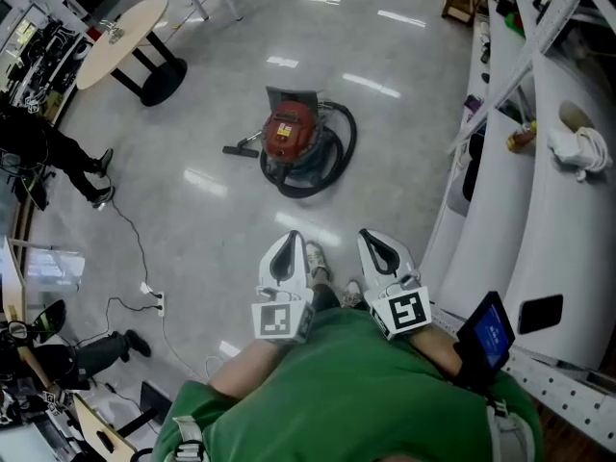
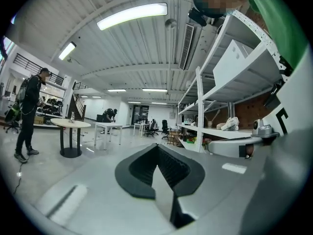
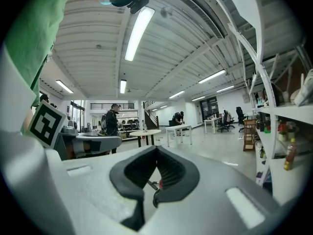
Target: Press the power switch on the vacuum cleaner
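The vacuum cleaner (image 1: 291,133) stands on the grey floor well ahead of me, a red canister on a dark base with its black hose (image 1: 332,157) looped round it. No switch can be made out at this distance. My left gripper (image 1: 293,238) and right gripper (image 1: 368,236) are held side by side close to my chest, far short of the vacuum, jaws pointing forward. Both are shut with nothing between the jaws. The left gripper (image 2: 157,146) view and the right gripper (image 3: 156,149) view look out across the hall above the floor.
White shelving (image 1: 539,162) runs along the right. A round table (image 1: 120,37) stands at the far left, with a person (image 1: 53,147) beside it. A cable and power strip (image 1: 154,302) lie on the floor to the left. A blue-screened device (image 1: 489,335) sits by my right arm.
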`<state>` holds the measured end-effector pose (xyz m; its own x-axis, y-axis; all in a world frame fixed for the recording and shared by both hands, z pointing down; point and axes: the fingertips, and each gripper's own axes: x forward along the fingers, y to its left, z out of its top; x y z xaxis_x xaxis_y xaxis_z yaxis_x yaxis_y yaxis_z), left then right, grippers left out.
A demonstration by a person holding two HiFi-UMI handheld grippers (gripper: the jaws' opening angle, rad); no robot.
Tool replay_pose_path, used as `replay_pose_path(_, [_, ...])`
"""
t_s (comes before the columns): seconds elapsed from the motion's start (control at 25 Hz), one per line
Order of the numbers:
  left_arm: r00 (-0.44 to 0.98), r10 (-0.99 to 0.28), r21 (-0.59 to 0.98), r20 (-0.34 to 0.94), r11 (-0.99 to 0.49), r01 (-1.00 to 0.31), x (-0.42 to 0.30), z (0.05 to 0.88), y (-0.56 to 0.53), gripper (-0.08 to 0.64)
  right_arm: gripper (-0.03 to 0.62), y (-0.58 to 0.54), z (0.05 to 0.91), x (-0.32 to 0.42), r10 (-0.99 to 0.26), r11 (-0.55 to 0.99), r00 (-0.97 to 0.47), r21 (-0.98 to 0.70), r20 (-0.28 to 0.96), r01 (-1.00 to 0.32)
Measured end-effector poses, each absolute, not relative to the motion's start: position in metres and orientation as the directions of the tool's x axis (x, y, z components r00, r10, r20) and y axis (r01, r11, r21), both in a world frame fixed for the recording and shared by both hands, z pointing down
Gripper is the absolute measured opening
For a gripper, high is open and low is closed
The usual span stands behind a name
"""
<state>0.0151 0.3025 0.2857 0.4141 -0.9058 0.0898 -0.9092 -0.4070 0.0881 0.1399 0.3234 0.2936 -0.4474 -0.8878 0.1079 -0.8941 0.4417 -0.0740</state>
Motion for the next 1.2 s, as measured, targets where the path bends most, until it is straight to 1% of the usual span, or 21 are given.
replay_pose_path(0.28, [0.45, -0.887, 0.103, 0.102, -0.441, -0.892, 0.015, 0.293, 0.23, 0.006, 0.003, 0.266, 0.296, 0.143, -0.913, 0.384, -0.387, -0.053, 0.125, -0.922])
replay_pose_path(0.72, [0.462, -0.883, 0.072, 0.085, -0.457, -0.886, -0.029, 0.292, 0.119, 0.006, 0.003, 0.152, 0.285, 0.102, -0.924, 0.367, -0.366, -0.012, 0.11, -0.93])
replay_pose_path(0.96, [0.461, -0.884, 0.082, 0.084, -0.455, -0.887, -0.054, 0.293, 0.083, 0.006, 0.003, 0.114, 0.284, 0.083, -0.927, 0.358, -0.355, 0.003, 0.117, -0.934])
replay_pose_path(1.2, [0.447, -0.887, 0.092, 0.114, -0.439, -0.894, -0.052, 0.306, 0.056, 0.006, 0.003, 0.085, 0.293, 0.089, -0.921, 0.367, -0.363, 0.006, 0.139, -0.93])
